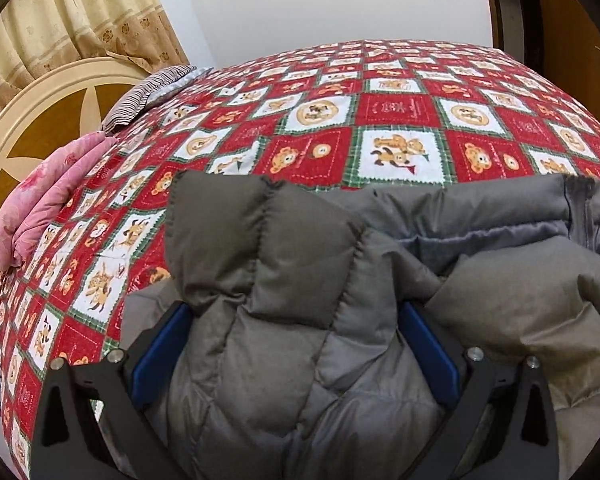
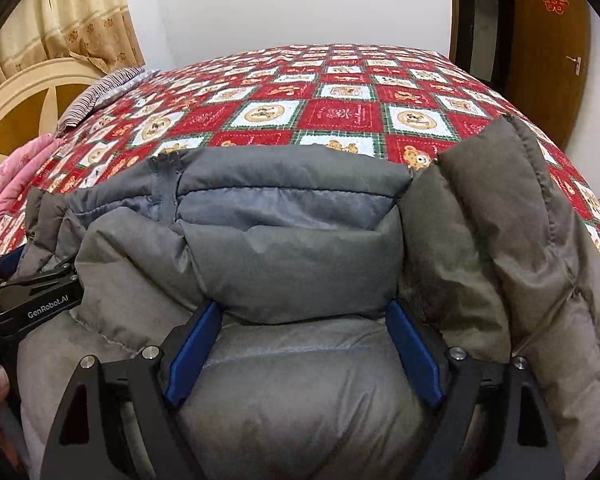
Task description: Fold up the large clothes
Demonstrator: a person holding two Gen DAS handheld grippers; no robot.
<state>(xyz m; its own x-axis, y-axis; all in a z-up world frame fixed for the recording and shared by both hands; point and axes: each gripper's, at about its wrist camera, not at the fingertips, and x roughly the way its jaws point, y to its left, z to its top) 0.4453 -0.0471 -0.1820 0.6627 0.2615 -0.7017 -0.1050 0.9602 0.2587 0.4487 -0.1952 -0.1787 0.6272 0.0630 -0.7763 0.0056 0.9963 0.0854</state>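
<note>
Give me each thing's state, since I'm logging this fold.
puffer jacket: bunched up on the bed, between both pairs of fingers
left gripper: spread wide around a puffy fold; grip unclear
right gripper: wide open around the jacket
door: open
curtain: drawn

Both wrist fisheyes sit low and close over the grey puffer jacket (image 1: 300,320), tilted down and facing across the red patchwork bedspread (image 1: 400,112) toward the white far wall (image 1: 320,0). Left wrist view: jacket fills the lower frame, headboard (image 1: 32,128) left of it. Right wrist view: same heading, stationed to the right; the left gripper (image 2: 4,268) shows at its left edge. Shared: jacket, bedspread, headboard, curtain (image 2: 80,12), wooden door (image 2: 548,48).
</note>
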